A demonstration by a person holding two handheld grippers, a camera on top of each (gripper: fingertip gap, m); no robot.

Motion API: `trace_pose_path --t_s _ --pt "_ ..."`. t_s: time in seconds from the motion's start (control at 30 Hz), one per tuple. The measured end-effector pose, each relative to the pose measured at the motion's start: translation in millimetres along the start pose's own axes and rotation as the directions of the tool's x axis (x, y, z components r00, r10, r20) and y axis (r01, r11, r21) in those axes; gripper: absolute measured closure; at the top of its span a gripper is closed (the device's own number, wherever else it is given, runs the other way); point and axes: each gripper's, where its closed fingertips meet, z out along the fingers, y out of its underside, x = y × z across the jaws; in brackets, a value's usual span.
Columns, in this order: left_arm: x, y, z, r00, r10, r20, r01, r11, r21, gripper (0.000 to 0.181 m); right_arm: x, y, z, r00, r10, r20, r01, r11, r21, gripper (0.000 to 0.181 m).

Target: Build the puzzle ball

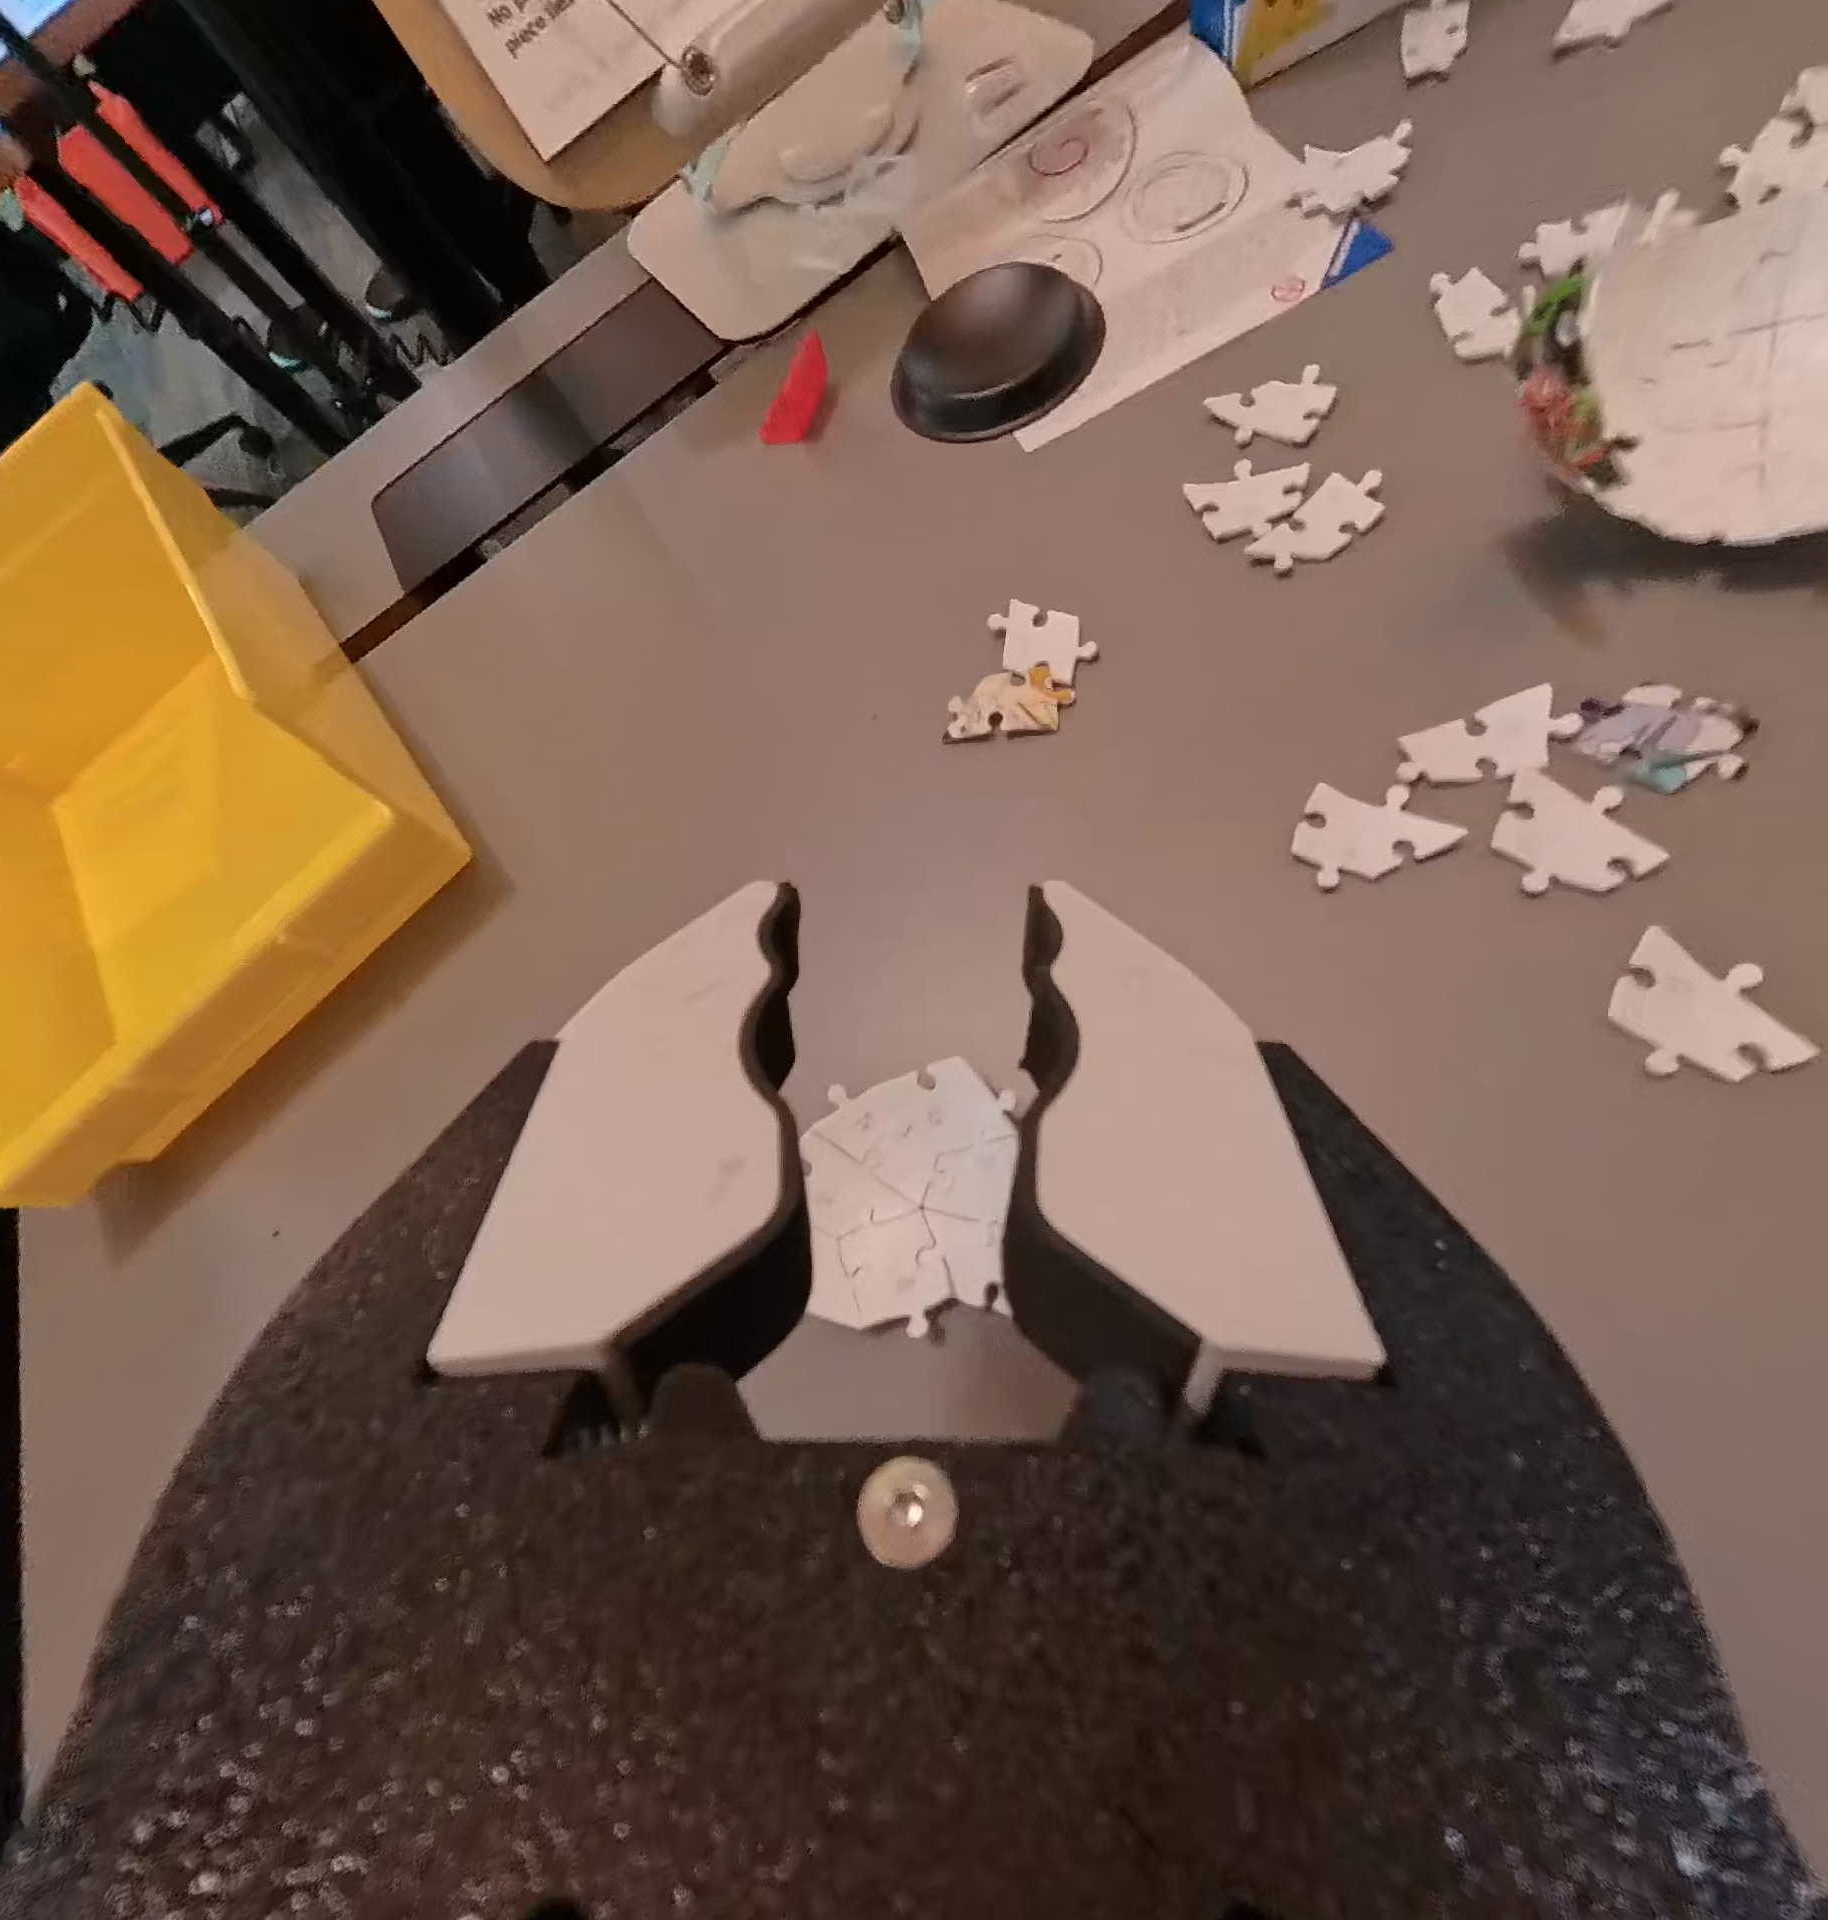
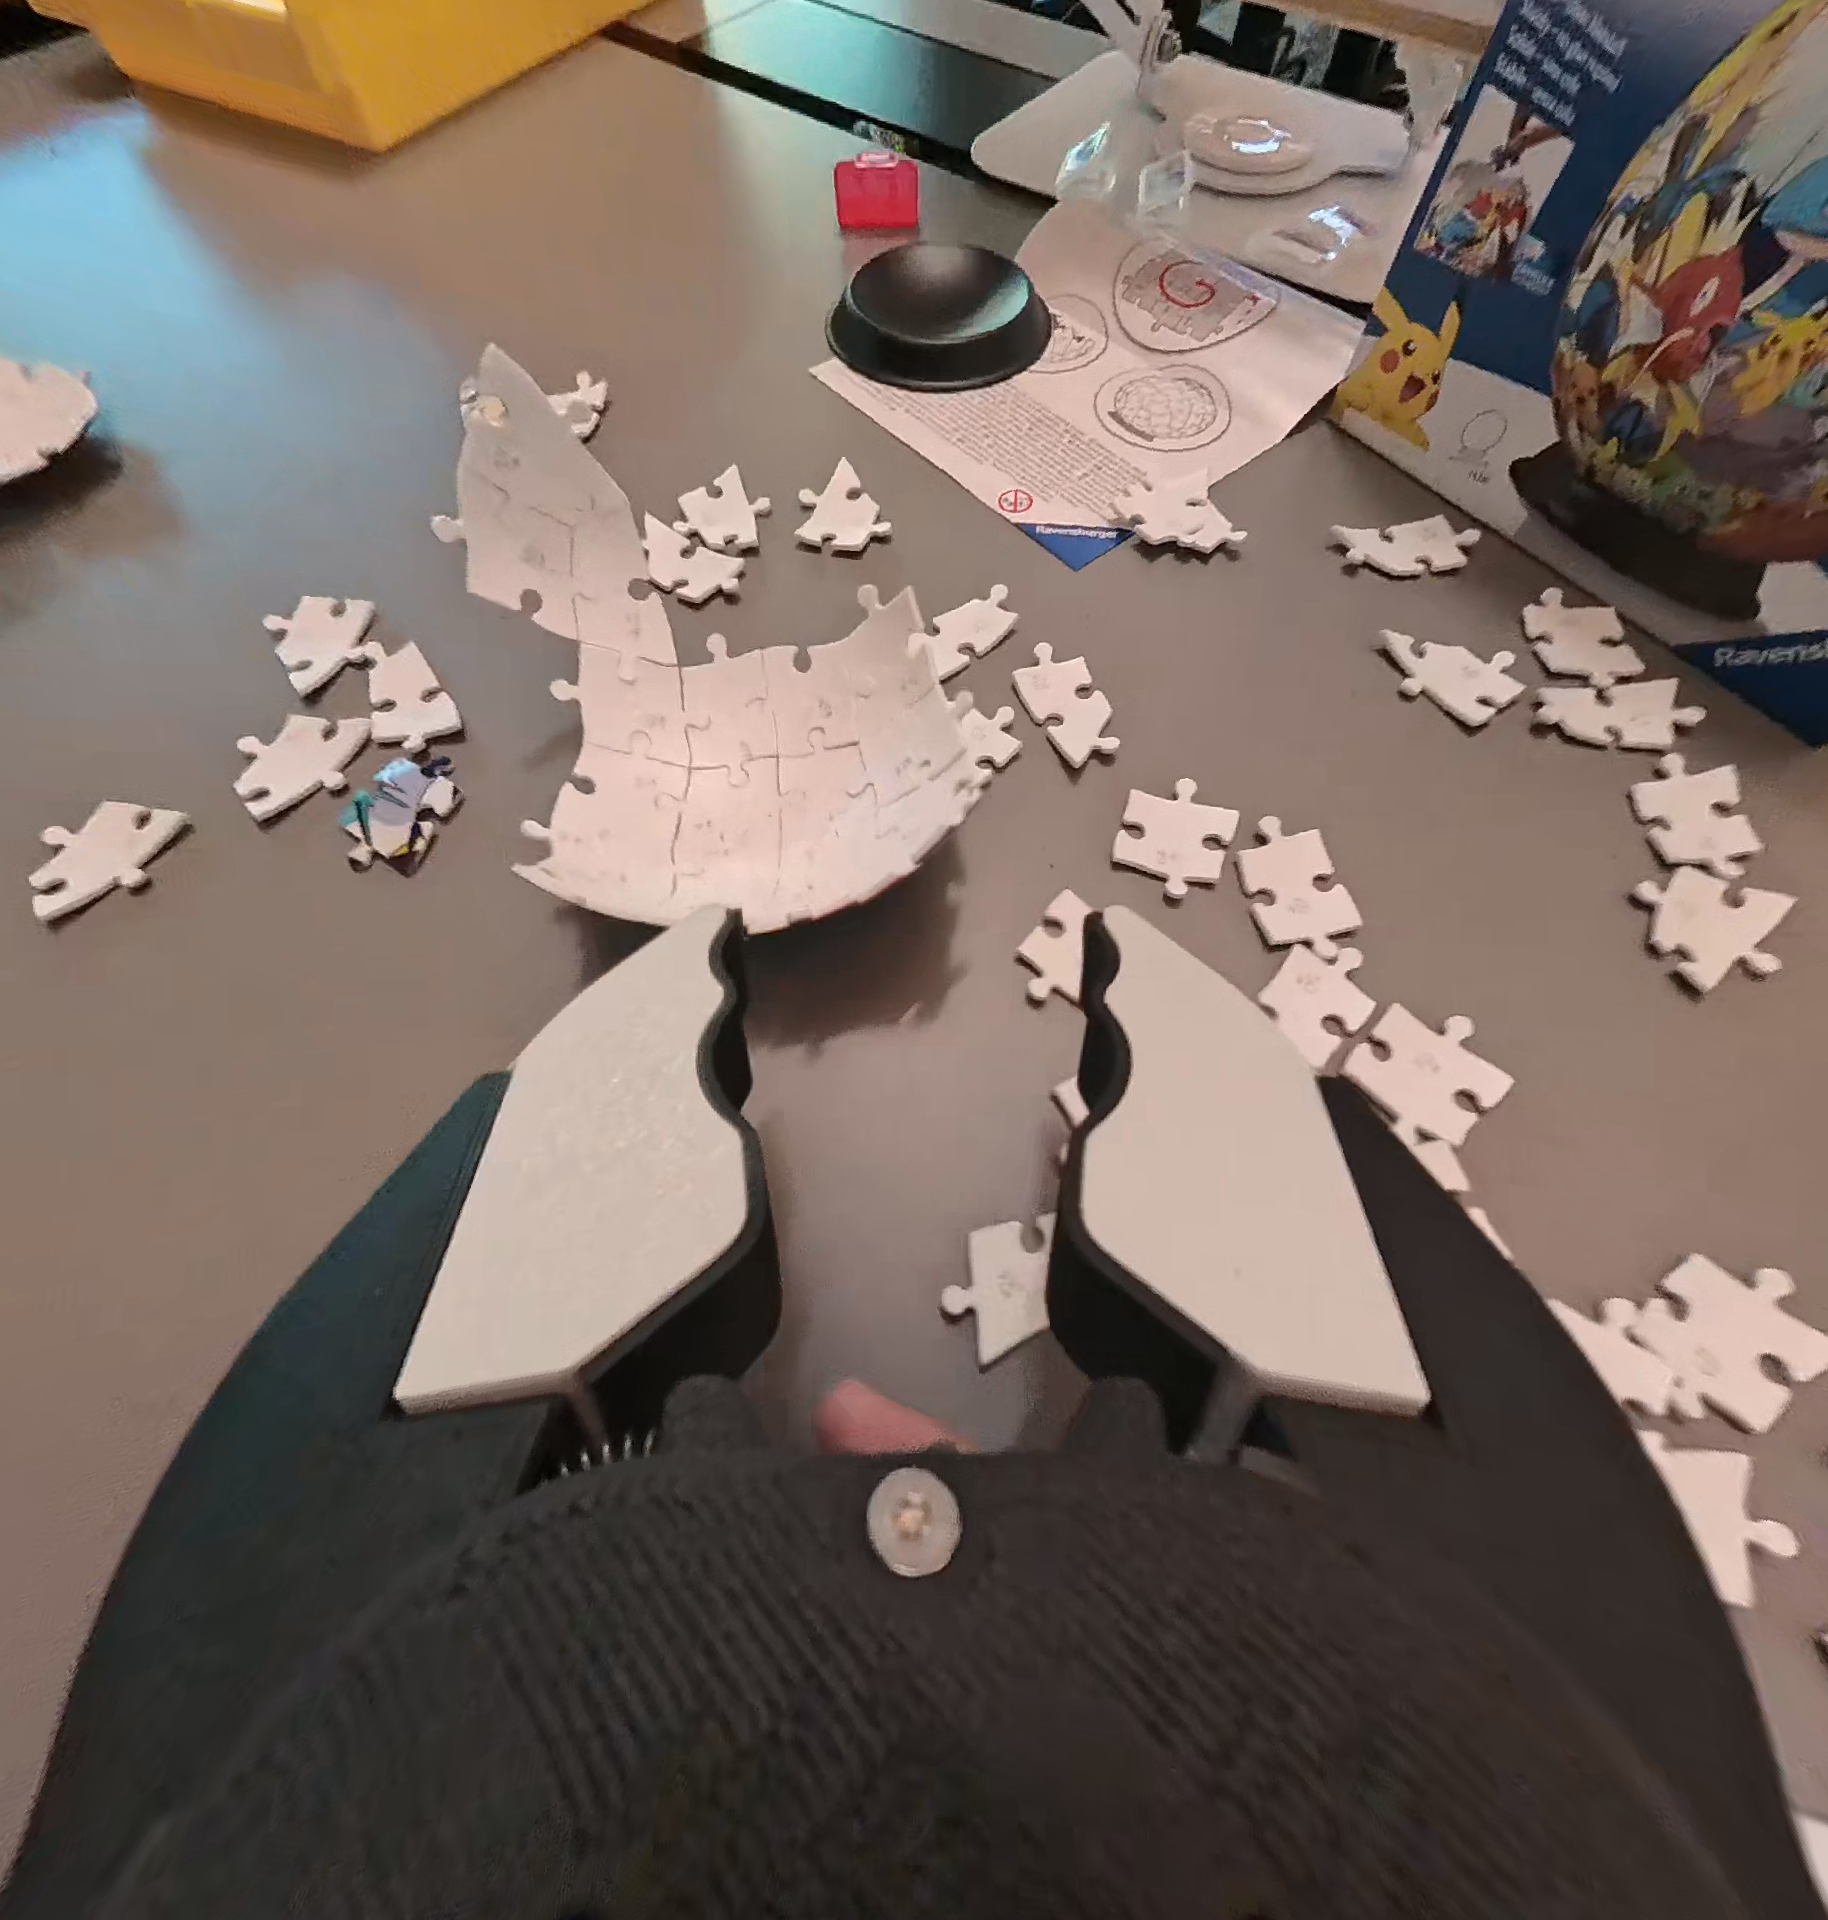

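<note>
A bowl-shaped section of joined white puzzle pieces (image 2: 754, 769) rests on the grey table, with one tall strip rising at its far left. It shows blurred in the left wrist view (image 1: 1741, 364). My right gripper (image 2: 910, 925) is open and empty at the bowl's near rim, its left fingertip right at the rim. My left gripper (image 1: 910, 899) has its jaws partly closed against the sides of a small round cap of joined white pieces (image 1: 910, 1195), held back near the finger bases. Several loose white pieces (image 2: 1294, 883) lie all around, and one printed piece (image 2: 401, 800) lies left of the bowl.
A yellow bin (image 1: 162, 831) stands at the left table edge. A black ball stand (image 2: 936, 317) sits on an instruction sheet (image 2: 1149, 416) at the back, with a small red object (image 2: 874, 187) beside it. The puzzle box (image 2: 1616, 312) stands at the far right. One gripper's finger ends stand about 35 cm off the other's. The small red object (image 2: 874, 187) is about 30 cm from my left fingertips. It is also in sight in the left wrist view (image 1: 803, 381).
</note>
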Motion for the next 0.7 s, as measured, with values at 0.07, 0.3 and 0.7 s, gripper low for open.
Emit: trace_pose_path --t_s 0.07,0.3,0.7 --pt "9 -12 -1 0.998 -0.060 -0.025 0.061 0.998 0.021 0.140 5 -2 -2 1.000 -0.013 -0.003 0.013 1.000 0.025 0.120" --pt "142 -33 54 0.961 -0.080 -0.265 0.044 0.989 -0.139 0.136 23 -1 -13 0.999 -0.014 -0.032 0.015 0.999 0.034 0.121" --pt "188 -19 85 0.933 -0.097 -0.347 0.026 0.979 -0.204 0.134 35 -4 -28 0.999 0.013 -0.031 -0.011 0.998 0.065 0.123"
